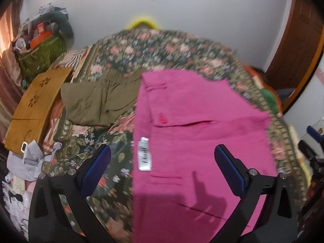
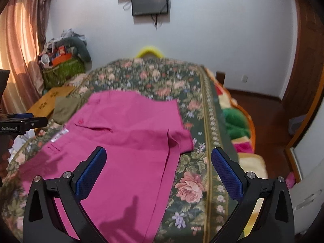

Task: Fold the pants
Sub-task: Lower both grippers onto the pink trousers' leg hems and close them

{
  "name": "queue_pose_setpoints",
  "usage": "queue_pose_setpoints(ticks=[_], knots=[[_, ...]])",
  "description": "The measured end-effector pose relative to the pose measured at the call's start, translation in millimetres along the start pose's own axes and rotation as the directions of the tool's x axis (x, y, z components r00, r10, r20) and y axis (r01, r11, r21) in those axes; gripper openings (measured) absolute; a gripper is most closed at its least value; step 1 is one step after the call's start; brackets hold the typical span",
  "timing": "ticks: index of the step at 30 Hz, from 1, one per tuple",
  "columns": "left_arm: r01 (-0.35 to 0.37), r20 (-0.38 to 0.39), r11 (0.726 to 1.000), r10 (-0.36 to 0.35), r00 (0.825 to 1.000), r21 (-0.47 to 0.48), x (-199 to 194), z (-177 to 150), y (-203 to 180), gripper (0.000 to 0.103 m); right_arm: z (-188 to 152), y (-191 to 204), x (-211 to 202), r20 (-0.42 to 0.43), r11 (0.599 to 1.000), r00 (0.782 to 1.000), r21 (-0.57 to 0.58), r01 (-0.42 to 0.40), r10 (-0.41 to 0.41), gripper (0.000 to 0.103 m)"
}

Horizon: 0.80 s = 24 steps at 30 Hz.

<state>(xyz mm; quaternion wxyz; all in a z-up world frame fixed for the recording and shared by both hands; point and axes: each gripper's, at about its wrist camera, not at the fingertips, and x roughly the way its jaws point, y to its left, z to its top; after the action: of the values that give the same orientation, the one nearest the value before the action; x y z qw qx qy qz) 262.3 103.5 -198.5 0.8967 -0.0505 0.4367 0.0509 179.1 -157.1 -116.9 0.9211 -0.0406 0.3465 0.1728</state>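
Observation:
Magenta pants point(image 1: 198, 133) lie spread flat on the floral bedspread point(image 1: 141, 46), a white label point(image 1: 144, 156) showing near their left edge. My left gripper point(image 1: 163, 154) hovers open above that label side, nothing between its blue pads. In the right wrist view the same pants point(image 2: 125, 133) reach toward me, their right hem point(image 2: 172, 154) folded over slightly. My right gripper point(image 2: 159, 157) is open above that hem, empty. The left gripper's body point(image 2: 22, 122) shows at the left edge of this view.
Folded olive-green pants point(image 1: 97, 101) lie left of the magenta ones. A wooden lap tray point(image 1: 34, 109) and crumpled paper point(image 1: 30, 162) sit at the bed's left edge. A cluttered green bag point(image 2: 62, 68) stands by the curtain. Colourful blankets point(image 2: 237, 125) hang off the right side.

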Motion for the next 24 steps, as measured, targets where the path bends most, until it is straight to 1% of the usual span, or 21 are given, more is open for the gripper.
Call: queue_pose_setpoints(ticks=[2, 4, 6, 7, 9, 11, 13, 14, 15, 16, 18, 19, 20, 21, 24], knots=[[-0.031, -0.037, 0.999, 0.032, 0.999, 0.034, 17.7, 2.8, 4.0, 0.103, -0.2, -6.8, 14.0, -0.033, 1.000, 0.999, 0.010, -0.011, 0.011, 0.102], [-0.031, -0.085, 0.997, 0.037, 0.996, 0.065, 33.3, 5.0, 6.7, 0.103, 1.2, -12.0, 24.5, -0.057, 1.000, 0.998, 0.016, -0.024, 0.025, 0.101], [-0.026, -0.136, 0.996, 0.037, 0.990, 0.084, 50.4, 8.4, 9.8, 0.103, 4.2, -14.5, 34.0, -0.077, 0.999, 0.997, 0.015, -0.032, 0.033, 0.096], [-0.017, -0.146, 0.996, 0.029, 0.989, 0.085, 54.6, 9.5, 10.5, 0.103, 5.9, -16.8, 38.7, -0.088, 0.999, 0.995, 0.013, -0.038, 0.039, 0.095], [-0.001, -0.167, 0.997, 0.015, 0.986, 0.082, 63.9, 13.5, 11.6, 0.103, 8.3, -20.5, 45.9, -0.107, 0.999, 0.993, 0.014, -0.050, 0.051, 0.088], [-0.002, -0.185, 0.996, 0.018, 0.983, 0.088, 70.5, 17.1, 10.6, 0.102, 11.1, -24.1, 55.8, -0.122, 0.998, 0.990, 0.013, -0.066, 0.067, 0.083], [0.000, -0.204, 0.996, 0.019, 0.979, 0.093, 79.2, 21.6, 9.9, 0.091, 12.6, -26.6, 63.6, -0.141, 0.997, 0.987, 0.016, -0.075, 0.077, 0.078], [0.005, -0.211, 0.996, 0.015, 0.977, 0.092, 81.6, 23.5, 9.2, 0.082, 12.8, -27.4, 67.5, -0.153, 0.996, 0.984, 0.018, -0.087, 0.089, 0.072], [0.031, -0.230, 0.996, -0.011, 0.973, 0.084, 86.6, 25.4, 9.1, 0.072, 12.7, -29.1, 70.6, -0.164, 0.995, 0.981, 0.021, -0.099, 0.101, 0.068], [0.045, -0.241, 0.996, -0.026, 0.970, 0.077, 89.2, 26.1, 9.2, 0.068, 13.7, -30.1, 75.2, -0.177, 0.994, 0.978, 0.024, -0.109, 0.111, 0.066], [0.066, -0.262, 0.995, -0.045, 0.964, 0.071, 94.9, 26.5, 7.8, 0.053, 14.4, -29.5, 82.2, -0.196, 0.993, 0.973, 0.021, -0.118, 0.120, 0.058], [0.069, -0.270, 0.995, -0.046, 0.962, 0.077, 96.8, 25.4, 6.2, 0.049, 14.8, -29.7, 85.4, -0.200, 0.992, 0.972, 0.018, -0.125, 0.126, 0.056], [0.076, -0.279, 0.994, -0.050, 0.959, 0.083, 98.7, 24.4, 5.0, 0.042, 16.6, -31.0, 89.4, -0.206, 0.992, 0.970, 0.017, -0.129, 0.129, 0.053], [0.085, -0.289, 0.993, -0.057, 0.956, 0.086, 100.9, 23.4, 3.7, 0.038, 16.2, -30.8, 92.2, -0.213, 0.990, 0.967, 0.020, -0.136, 0.137, 0.047], [0.116, -0.321, 0.992, -0.092, 0.943, 0.056, 107.7, 20.7, 5.9, 0.038, 17.4, -30.8, 102.8, -0.235, 0.987, 0.959, 0.017, -0.161, 0.161, 0.035]])
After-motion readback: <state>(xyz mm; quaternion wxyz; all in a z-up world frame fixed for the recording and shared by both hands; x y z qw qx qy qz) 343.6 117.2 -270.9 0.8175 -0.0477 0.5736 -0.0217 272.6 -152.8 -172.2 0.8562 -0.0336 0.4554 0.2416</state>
